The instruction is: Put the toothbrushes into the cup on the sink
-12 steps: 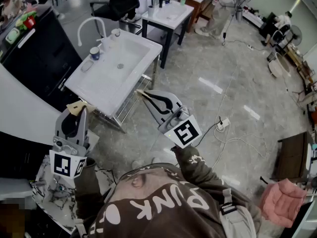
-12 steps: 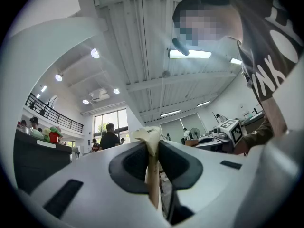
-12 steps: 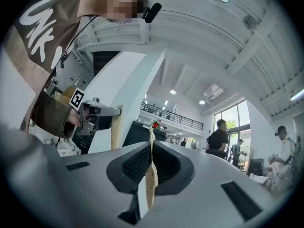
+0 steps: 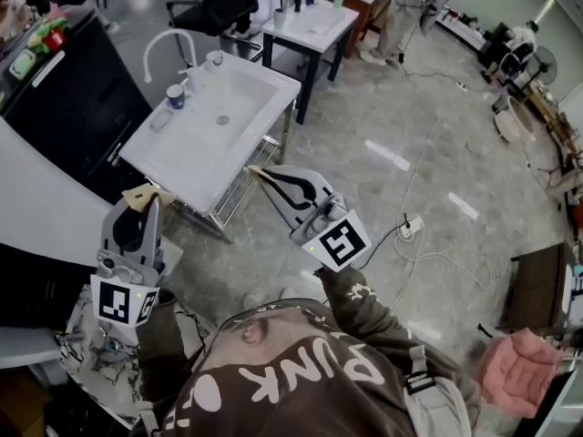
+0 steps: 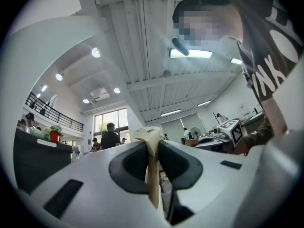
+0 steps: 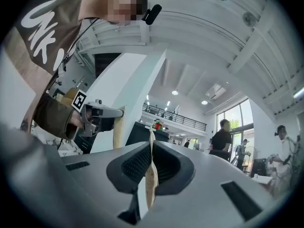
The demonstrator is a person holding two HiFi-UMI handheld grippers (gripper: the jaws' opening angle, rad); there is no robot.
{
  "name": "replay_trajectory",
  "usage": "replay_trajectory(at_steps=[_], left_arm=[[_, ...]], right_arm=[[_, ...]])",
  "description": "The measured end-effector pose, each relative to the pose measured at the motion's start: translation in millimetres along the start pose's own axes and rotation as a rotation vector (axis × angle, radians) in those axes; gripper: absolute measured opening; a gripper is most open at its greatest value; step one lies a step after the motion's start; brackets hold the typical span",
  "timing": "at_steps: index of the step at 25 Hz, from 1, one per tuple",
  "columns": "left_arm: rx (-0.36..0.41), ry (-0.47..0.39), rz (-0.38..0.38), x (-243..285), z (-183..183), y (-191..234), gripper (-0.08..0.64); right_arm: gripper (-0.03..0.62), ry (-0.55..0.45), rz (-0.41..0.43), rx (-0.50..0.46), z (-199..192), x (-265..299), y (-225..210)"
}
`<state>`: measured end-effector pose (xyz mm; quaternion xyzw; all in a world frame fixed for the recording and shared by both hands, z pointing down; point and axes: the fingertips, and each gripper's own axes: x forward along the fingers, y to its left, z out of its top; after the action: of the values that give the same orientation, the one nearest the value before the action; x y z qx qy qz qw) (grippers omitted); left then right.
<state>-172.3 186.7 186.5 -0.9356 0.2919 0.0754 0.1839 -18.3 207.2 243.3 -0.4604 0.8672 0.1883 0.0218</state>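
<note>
Grey floor is surrounding the white sink [image 4: 239, 91] | cup [image 4: 174, 97] is standing beside the faucet [image 4: 168, 42], well apart from both grippers | left gripper [image 4: 146, 206] fingers are clamping the left toothbrush [image 5: 152, 175] | right gripper [image 4: 266, 177] fingers are clamping the right toothbrush [image 6: 151, 184] | small table [image 4: 310, 27] is standing beyond the sink

White sink [image 4: 187, 157], blue cup [image 4: 174, 97] on its rim

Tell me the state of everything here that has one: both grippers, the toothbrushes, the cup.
Left gripper: jaws shut on the left toothbrush.
Right gripper: jaws shut on the right toothbrush.
Cup: upright on the sink, nothing sticking out.
</note>
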Motion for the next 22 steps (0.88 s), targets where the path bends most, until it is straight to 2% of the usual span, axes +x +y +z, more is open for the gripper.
replay_trajectory(at_steps=[15, 22], left_arm=[[-0.038, -0.014, -0.016, -9, -27, 44, 0.055], [-0.045, -0.022, -0.016, 12, -49, 75, 0.055]], right_arm=[[0.018, 0.037, -0.027, -0.02, -13, 43, 3], [0.017, 0.048, -0.033, -0.016, -36, 74, -19]])
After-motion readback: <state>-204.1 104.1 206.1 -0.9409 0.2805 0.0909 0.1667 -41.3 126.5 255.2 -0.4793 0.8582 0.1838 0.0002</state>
